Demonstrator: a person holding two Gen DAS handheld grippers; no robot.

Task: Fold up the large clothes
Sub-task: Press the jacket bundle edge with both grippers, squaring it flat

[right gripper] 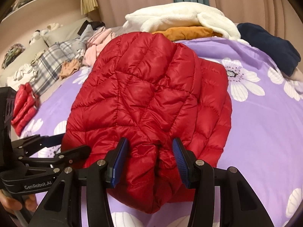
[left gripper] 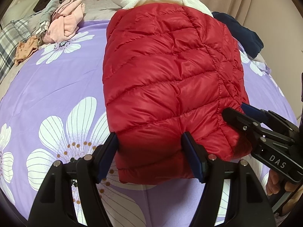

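Observation:
A red quilted down jacket [left gripper: 166, 79] lies folded into a block on the purple flowered bedsheet [left gripper: 56, 87]; it also shows in the right wrist view [right gripper: 147, 94]. My left gripper [left gripper: 149, 151] is open, its fingers astride the jacket's near edge. My right gripper [right gripper: 149, 155] is open around the jacket's near corner, with red fabric bulging between the blue pads [right gripper: 180, 157]. The right gripper also shows in the left wrist view [left gripper: 238, 113] at the jacket's right corner. The left gripper shows in the right wrist view [right gripper: 62, 143] at the left.
A white fleece [right gripper: 181, 17] and an orange garment [right gripper: 185, 32] lie at the far side. A navy garment [right gripper: 270, 45] lies far right. Pink clothes [left gripper: 64, 20], plaid fabric [left gripper: 11, 39] and a small folded red jacket [right gripper: 24, 104] lie to the left.

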